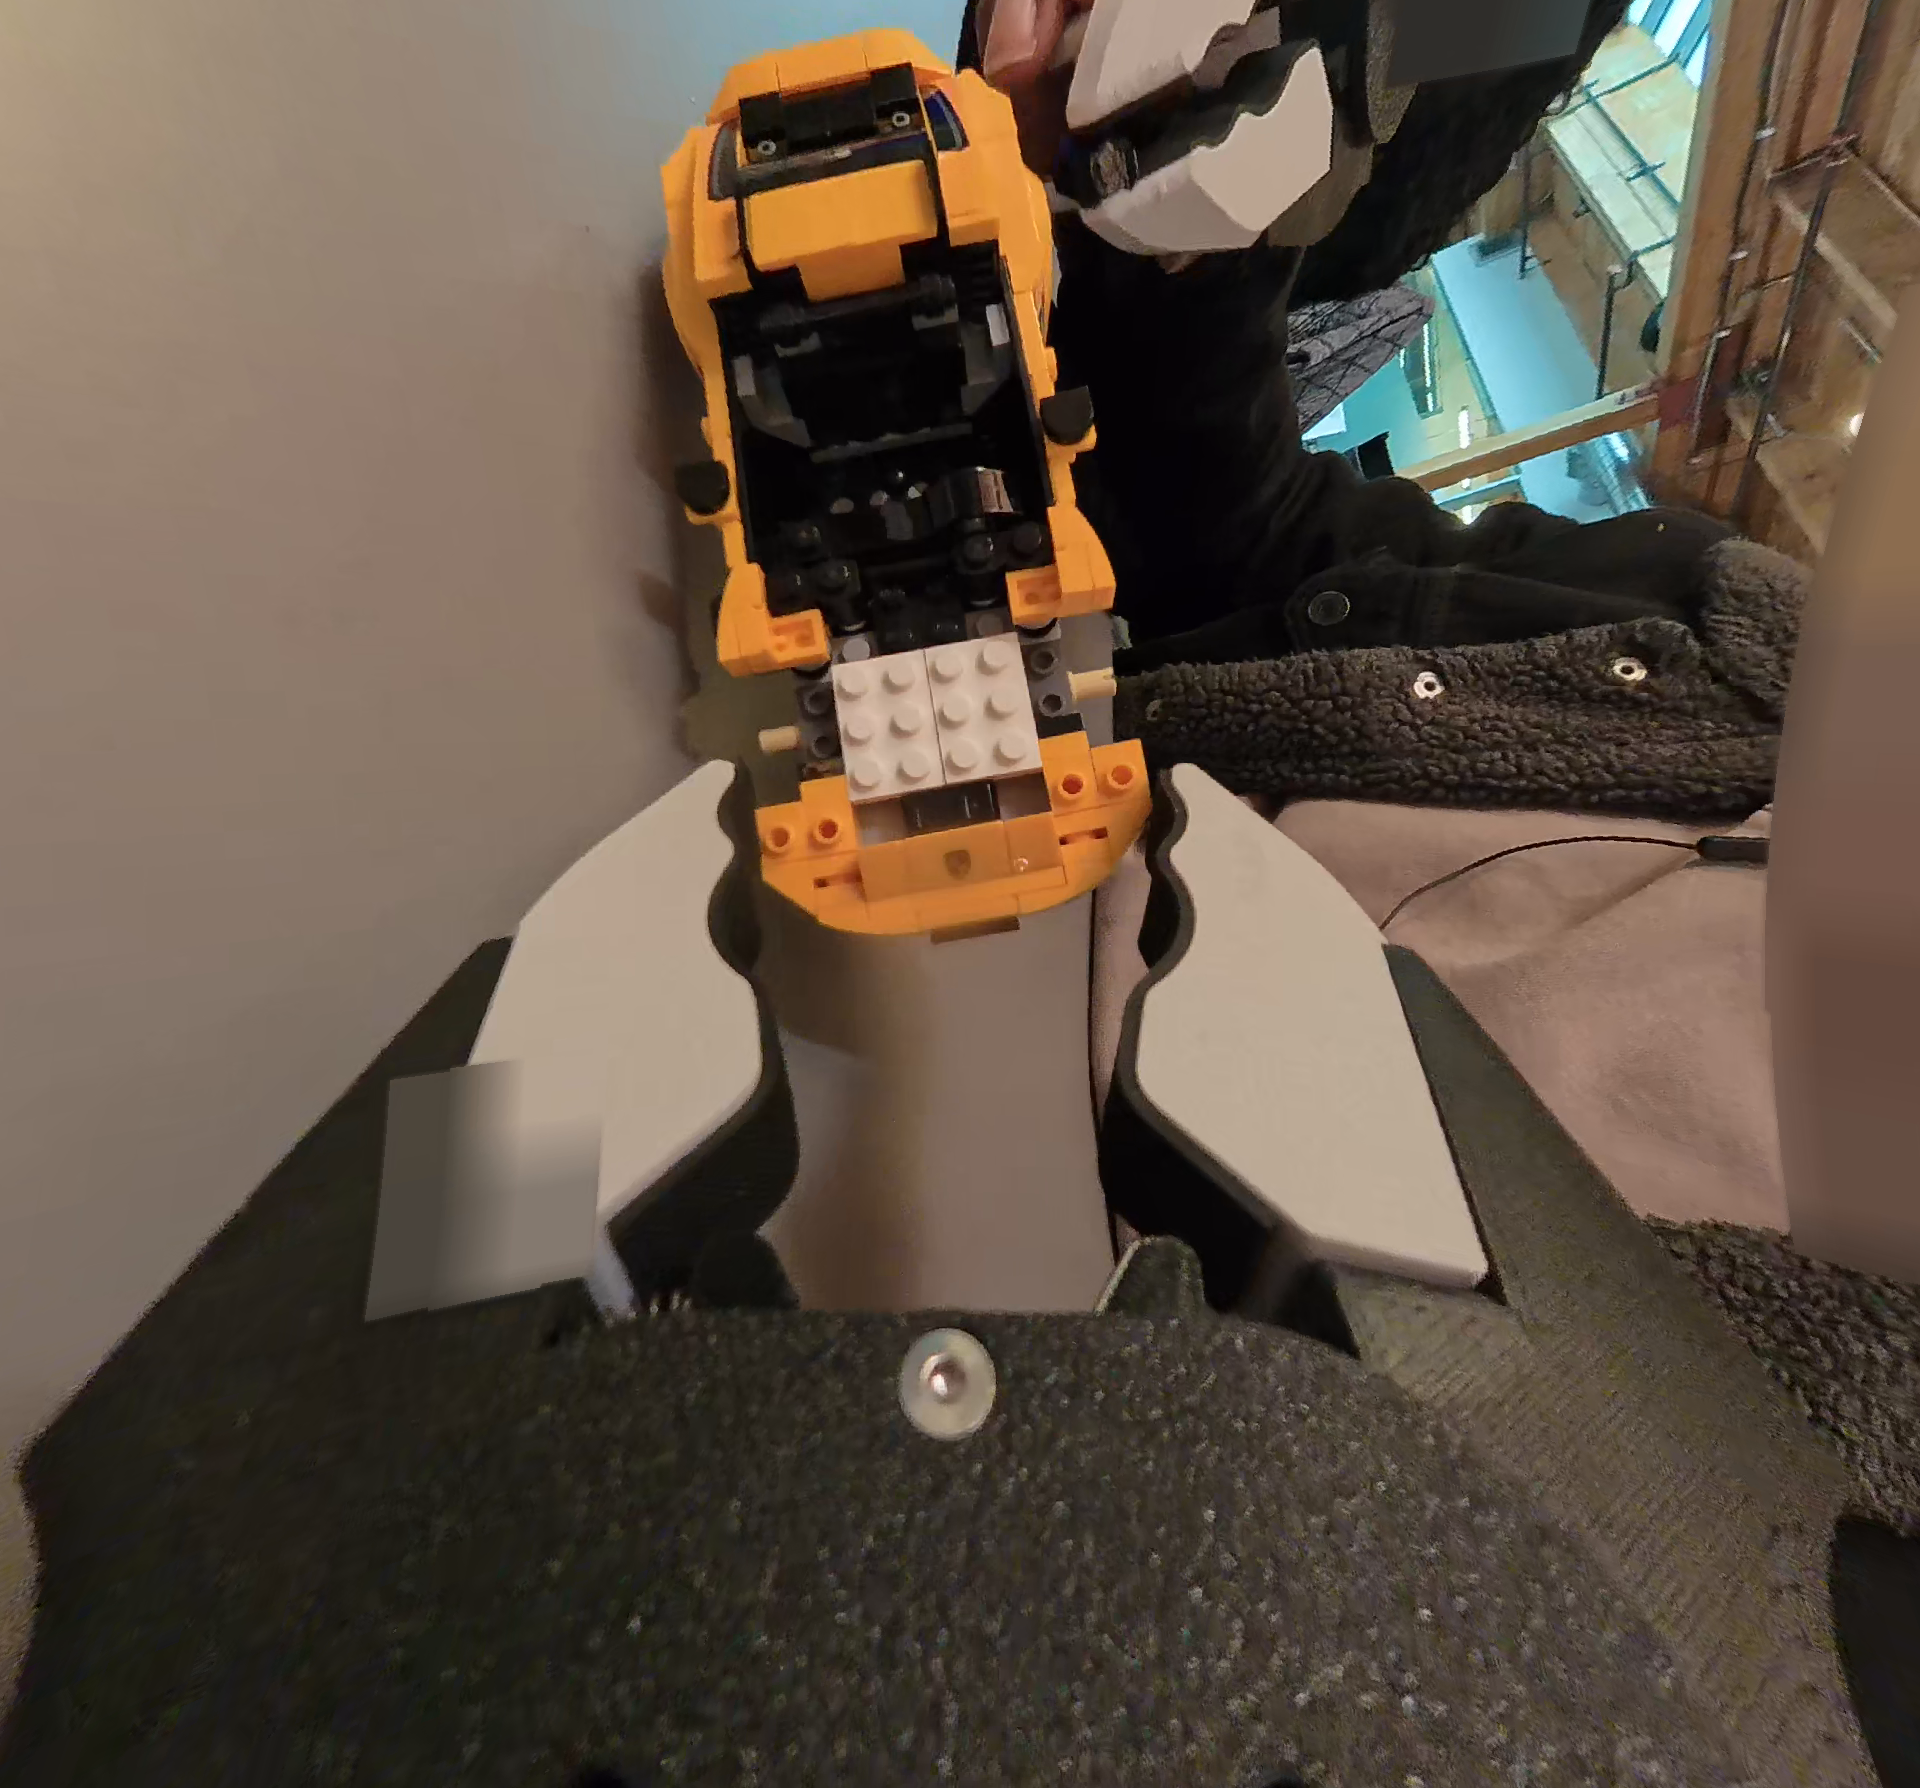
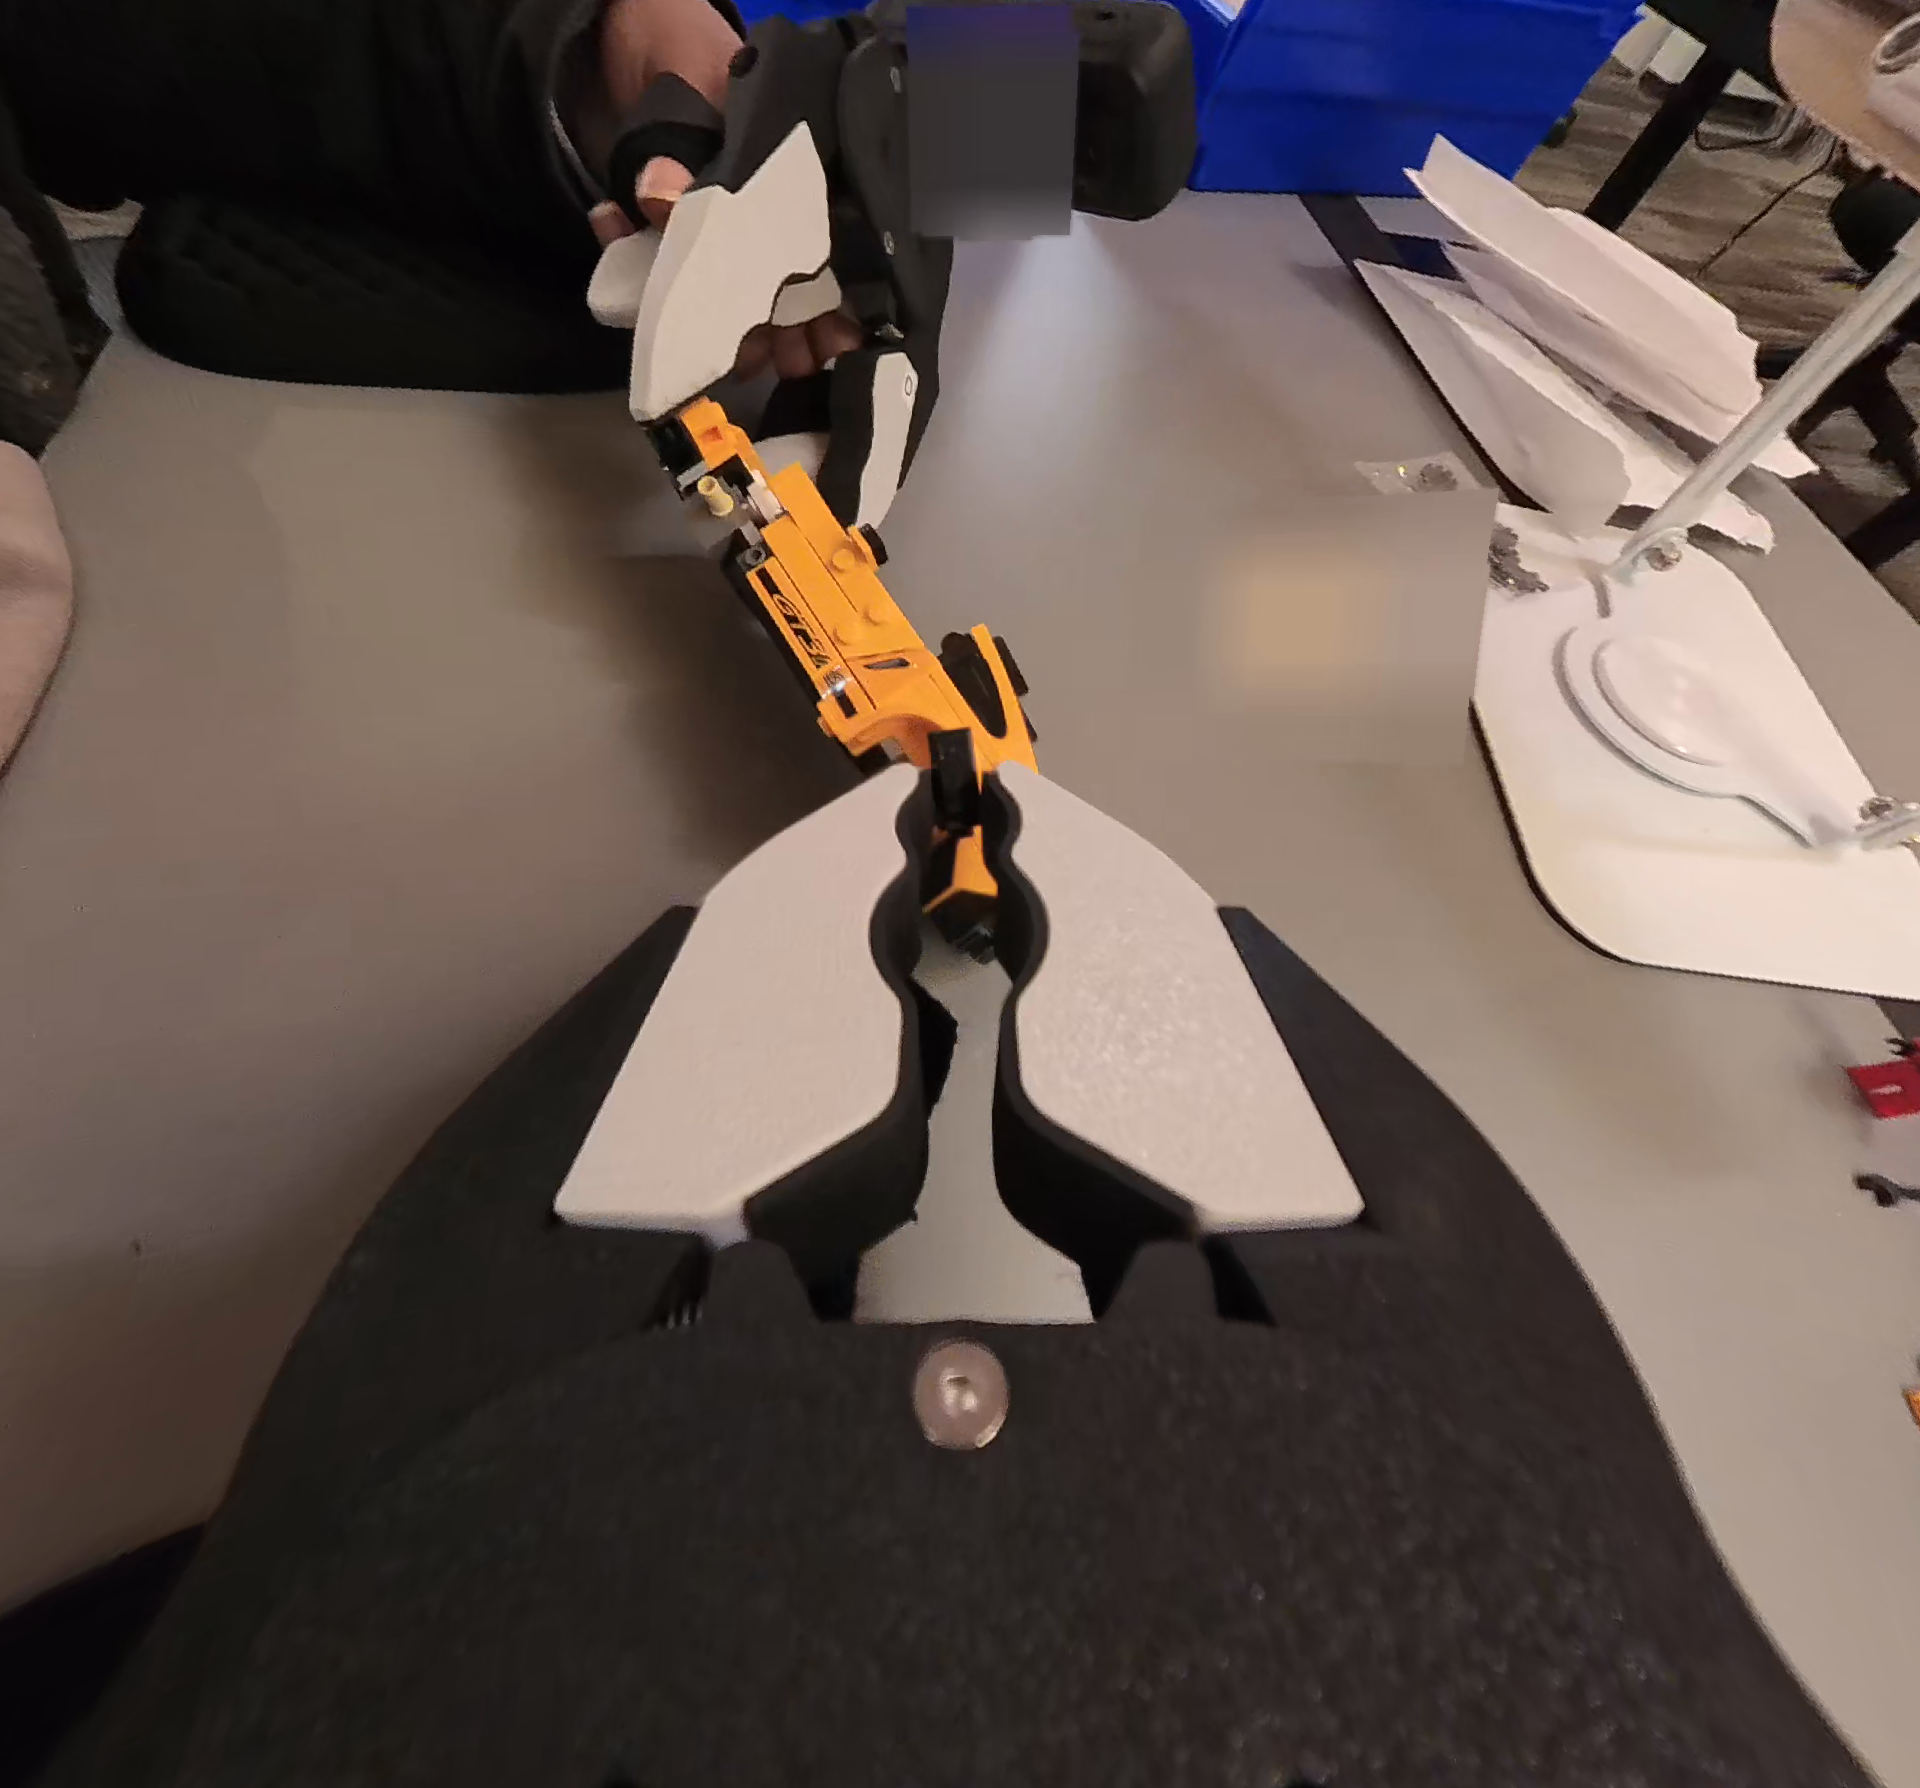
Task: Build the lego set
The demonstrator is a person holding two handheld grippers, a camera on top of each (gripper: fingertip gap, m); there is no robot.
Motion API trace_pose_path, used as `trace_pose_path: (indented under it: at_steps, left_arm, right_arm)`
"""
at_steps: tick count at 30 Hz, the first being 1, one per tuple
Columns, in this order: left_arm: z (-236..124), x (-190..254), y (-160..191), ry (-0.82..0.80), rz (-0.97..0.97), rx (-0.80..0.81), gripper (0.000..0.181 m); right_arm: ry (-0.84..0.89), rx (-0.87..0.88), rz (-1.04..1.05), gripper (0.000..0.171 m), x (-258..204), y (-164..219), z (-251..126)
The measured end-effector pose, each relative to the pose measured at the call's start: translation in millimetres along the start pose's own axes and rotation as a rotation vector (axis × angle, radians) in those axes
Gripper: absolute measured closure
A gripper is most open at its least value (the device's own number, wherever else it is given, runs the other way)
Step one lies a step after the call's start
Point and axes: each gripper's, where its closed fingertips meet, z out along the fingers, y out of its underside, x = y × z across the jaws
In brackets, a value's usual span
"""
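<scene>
The left gripper (image 1: 940, 839) squeezes the front of the orange toy car (image 1: 883, 491). The right gripper (image 2: 961, 788) pinches its back end above the grey table (image 2: 312, 699).

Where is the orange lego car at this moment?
The car is held above the grey table, its front in the left gripper and its rear in the right gripper.

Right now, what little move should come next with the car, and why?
Probably ease the right gripper toward the car, pressing home the tail end it pinches. The left gripper grips the nose, so the car looks braced for a push.
</scene>
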Motion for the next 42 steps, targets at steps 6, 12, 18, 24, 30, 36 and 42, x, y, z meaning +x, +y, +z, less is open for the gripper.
trace_pose_path:
  at_steps: [6, 12, 18, 24, 30, 36, 42]
  left_arm:
    - [-1, -1, -1, -0.003, 0.002, 0.007, 0.11]
    - [-1, -1, -1, -0.003, 0.001, 0.008, 0.11]
    - [-1, -1, -1, 0.002, -0.002, 0.007, 0.11]
    - [-2, -1, -1, 0.007, -0.002, 0.003, 0.11]
    - [-3, 1, -2, 0.014, 0.017, 0.007, 0.11]
    - [-15, 13, -9, -0.14, 0.349, 0.032, 0.103]
    - [-1, -6, -3, -0.453, 0.671, -0.088, 0.118]
  right_arm:
    - [-0.237, -0.256, 0.007, 0.163, -42, 39, -7]
    - [-0.284, -0.496, -0.003, 0.146, -60, 73, 9]
    - [-0.047, -0.381, 0.01, 0.12, -9, 50, -15]
    - [0.089, -0.215, -0.195, 0.113, 10, 31, 32]
    - [0.058, -0.21, -0.216, 0.126, 2, 33, 38]
    - [-0.057, -0.204, -0.101, 0.13, -6, 34, 30]
    - [-0.183, -0.236, -0.055, 0.13, -10, 34, 27]
